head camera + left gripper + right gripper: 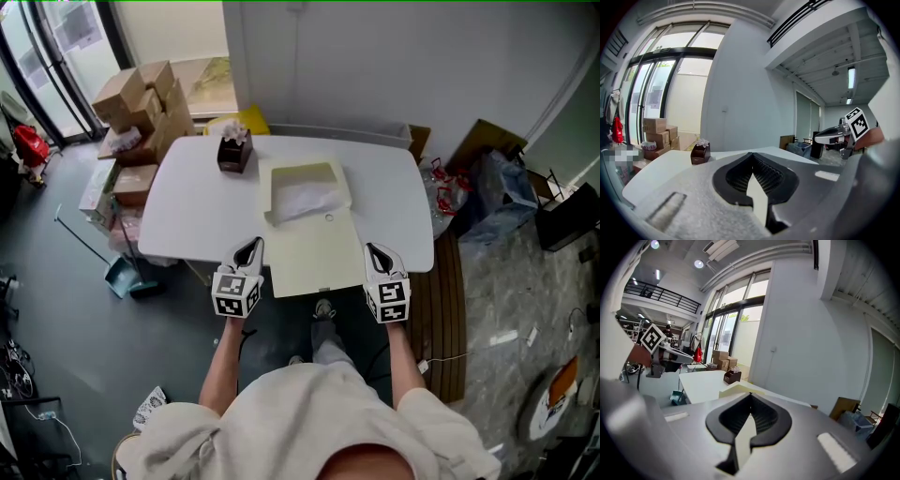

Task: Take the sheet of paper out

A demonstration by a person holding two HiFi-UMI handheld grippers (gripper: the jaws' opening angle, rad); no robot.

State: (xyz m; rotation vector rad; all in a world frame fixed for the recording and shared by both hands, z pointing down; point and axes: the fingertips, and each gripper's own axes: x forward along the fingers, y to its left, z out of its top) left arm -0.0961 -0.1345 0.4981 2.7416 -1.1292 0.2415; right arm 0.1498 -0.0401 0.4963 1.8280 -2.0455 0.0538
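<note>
An open cream box [270,186] sits mid-table with a crumpled white sheet of paper [306,199] inside. Its lid flap [314,255] lies flat toward me, reaching the table's front edge. My left gripper [249,251] hovers at the flap's near left corner and my right gripper [377,255] at its near right corner. Both are shut and hold nothing. In the left gripper view the left gripper's [751,154] tips meet, and the right gripper [841,135] shows at the far right. In the right gripper view the right gripper's [750,394] tips meet over the cream box [740,389].
A brown tissue holder [234,150] stands at the table's [187,216] back left. Cardboard boxes [141,103] are stacked beyond the left corner, and a dustpan [125,277] lies on the floor. Bags [492,197] and a wooden bench [450,309] are to the right.
</note>
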